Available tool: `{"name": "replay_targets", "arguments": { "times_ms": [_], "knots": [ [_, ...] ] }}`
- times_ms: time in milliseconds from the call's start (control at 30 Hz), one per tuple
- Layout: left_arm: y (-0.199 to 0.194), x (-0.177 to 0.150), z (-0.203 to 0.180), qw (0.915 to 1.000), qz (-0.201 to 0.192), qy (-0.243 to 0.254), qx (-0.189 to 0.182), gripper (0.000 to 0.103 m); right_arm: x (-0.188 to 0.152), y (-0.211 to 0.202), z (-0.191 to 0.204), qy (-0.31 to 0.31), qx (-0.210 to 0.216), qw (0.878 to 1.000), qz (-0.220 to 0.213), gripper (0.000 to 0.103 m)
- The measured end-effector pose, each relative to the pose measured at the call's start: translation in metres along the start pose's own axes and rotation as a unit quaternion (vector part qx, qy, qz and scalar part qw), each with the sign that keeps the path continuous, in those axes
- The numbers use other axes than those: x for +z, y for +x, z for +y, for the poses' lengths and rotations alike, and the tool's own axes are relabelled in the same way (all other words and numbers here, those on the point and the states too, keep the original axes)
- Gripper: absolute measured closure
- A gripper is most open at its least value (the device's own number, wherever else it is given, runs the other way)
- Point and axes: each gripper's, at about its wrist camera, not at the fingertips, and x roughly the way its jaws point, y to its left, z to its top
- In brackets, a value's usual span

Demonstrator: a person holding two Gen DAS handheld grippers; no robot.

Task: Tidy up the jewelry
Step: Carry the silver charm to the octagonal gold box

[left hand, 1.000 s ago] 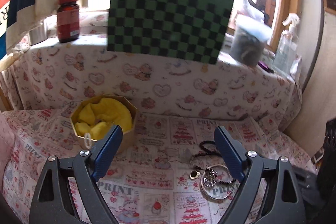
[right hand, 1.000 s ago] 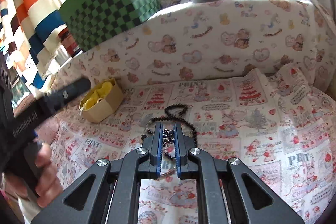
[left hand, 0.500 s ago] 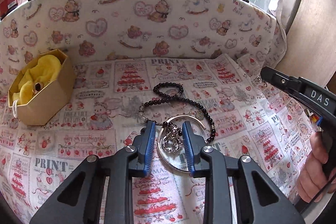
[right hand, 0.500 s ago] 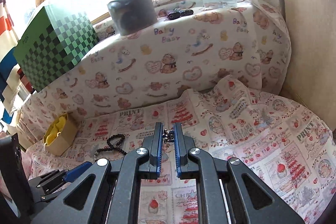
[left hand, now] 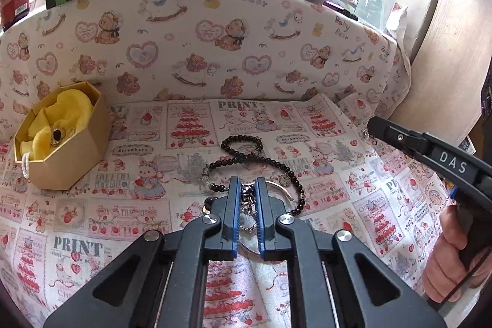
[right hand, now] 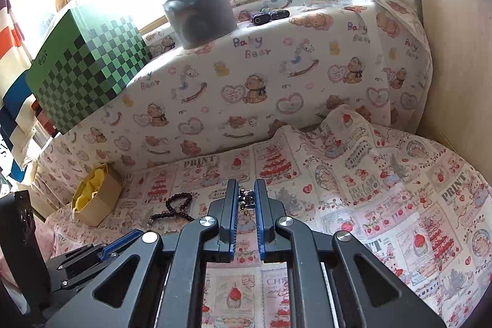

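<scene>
The printed cloth (left hand: 323, 119) lies open between the gold box (left hand: 66, 143) at the left and the padded bear-print wall (left hand: 215, 51) behind, so a gripper could pass across the middle there. Nearer the camera, the black bead strand (left hand: 246, 154) and a silver bangle (left hand: 284, 189) sprawl over the centre. On the right, the right gripper (left hand: 372, 125), held by a hand (left hand: 446, 269), reaches in above the cloth. In the right wrist view the cloth bunches into a fold (right hand: 344, 125) against the wall, and the near right stretch seems bare, though distortion blurs its edge.
</scene>
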Motion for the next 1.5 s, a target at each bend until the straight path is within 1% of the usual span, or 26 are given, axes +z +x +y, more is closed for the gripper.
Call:
{"name": "replay_targets", "arguments": {
  "times_ms": [100,300,400,533,633,700,800,867,967,1100,1167,1233,1300,1367,1433,1500],
  "knots": [
    [-0.014,0.004,0.002,0.9998,-0.019,-0.001,-0.006,0.095,0.000,0.001,0.000,0.003,0.006,1.000,0.004,0.092],
    [-0.037,0.011,0.014,0.9986,-0.041,-0.021,-0.026,0.095,-0.002,0.000,0.003,-0.003,0.005,1.000,0.002,0.092],
    [-0.051,0.015,0.024,0.9970,-0.067,-0.036,-0.012,0.095,-0.002,-0.001,0.004,-0.004,0.010,1.000,-0.002,0.092],
    [-0.069,0.021,0.044,0.9923,-0.103,-0.069,0.003,0.095,-0.003,-0.003,0.005,-0.006,0.019,1.000,-0.007,0.092],
    [-0.079,0.026,0.061,0.9894,-0.118,-0.082,0.020,0.095,-0.004,-0.003,0.007,-0.010,0.019,1.000,-0.006,0.092],
    [-0.082,0.028,0.075,0.9858,-0.128,-0.102,0.037,0.095,-0.004,-0.002,0.008,-0.012,0.019,1.000,-0.004,0.092],
    [-0.089,0.030,0.096,0.9809,-0.137,-0.128,0.051,0.095,-0.005,-0.001,0.010,-0.015,0.020,1.000,-0.003,0.092],
    [-0.094,0.031,0.106,0.9776,-0.148,-0.133,0.068,0.095,-0.005,-0.001,0.010,-0.017,0.022,1.000,-0.004,0.092],
    [-0.099,0.031,0.118,0.9740,-0.159,-0.139,0.082,0.095,-0.006,-0.002,0.013,-0.024,0.030,0.999,-0.008,0.092],
    [-0.099,0.030,0.136,0.9712,-0.163,-0.152,0.085,0.095,-0.009,-0.008,0.023,-0.044,0.047,0.998,-0.018,0.092],
    [-0.098,0.029,0.145,0.9681,-0.176,-0.150,0.095,0.095,-0.010,-0.012,0.029,-0.051,0.068,0.996,-0.020,0.092],
    [-0.093,0.027,0.156,0.9680,-0.175,-0.149,0.100,0.095,-0.012,-0.015,0.036,-0.059,0.089,0.994,-0.021,0.092],
    [-0.088,0.026,0.170,0.9672,-0.174,-0.164,0.086,0.095,-0.013,-0.019,0.046,-0.076,0.103,0.992,-0.013,0.092],
    [-0.081,0.024,0.184,0.9652,-0.170,-0.185,0.072,0.095,-0.012,-0.025,0.059,-0.093,0.128,0.987,-0.016,0.092],
    [-0.075,0.023,0.196,0.9636,-0.164,-0.201,0.066,0.095,-0.009,-0.027,0.077,-0.111,0.124,0.986,-0.025,0.092],
    [-0.070,0.022,0.207,0.9615,-0.155,-0.220,0.056,0.095,-0.004,-0.021,0.096,-0.116,0.137,0.984,-0.017,0.092]
  ]
}}
